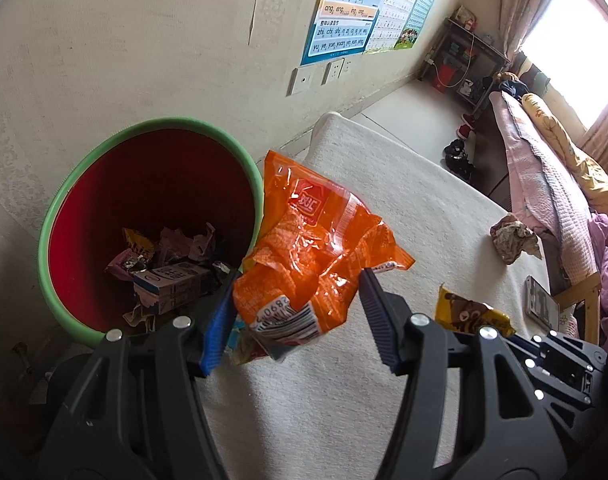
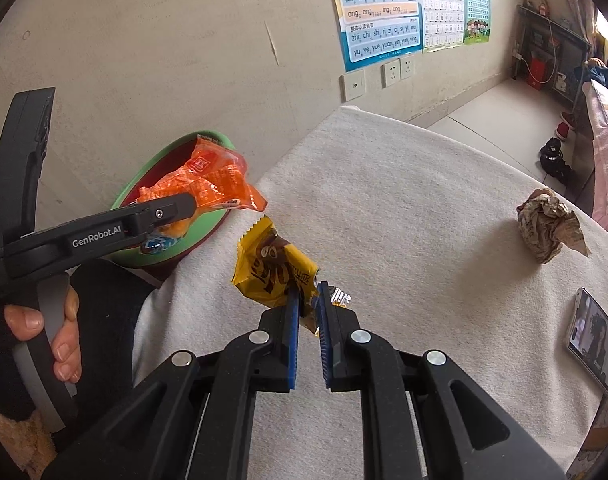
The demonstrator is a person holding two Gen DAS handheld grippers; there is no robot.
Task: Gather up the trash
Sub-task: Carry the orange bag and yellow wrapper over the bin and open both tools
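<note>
A red bin with a green rim (image 1: 60, 200) stands at the table's left edge with several wrappers and a carton inside; it also shows in the right wrist view (image 2: 144, 172). My left gripper (image 1: 296, 284) is open, and a crumpled orange snack bag (image 1: 315, 240) sits loose between its fingers beside the bin's rim. In the right wrist view the orange bag (image 2: 212, 180) hangs over the bin. My right gripper (image 2: 307, 292) is shut on a yellow snack wrapper (image 2: 272, 268), held just above the white tablecloth (image 2: 403, 208). The yellow wrapper also shows in the left wrist view (image 1: 467, 314).
A crumpled paper ball (image 2: 549, 226) lies at the table's far right, also in the left wrist view (image 1: 513, 238). A phone (image 2: 593, 338) lies at the right edge. A wall with posters (image 2: 377, 12) is behind; a bed (image 1: 551, 168) and shoes (image 1: 459, 156) are to the right.
</note>
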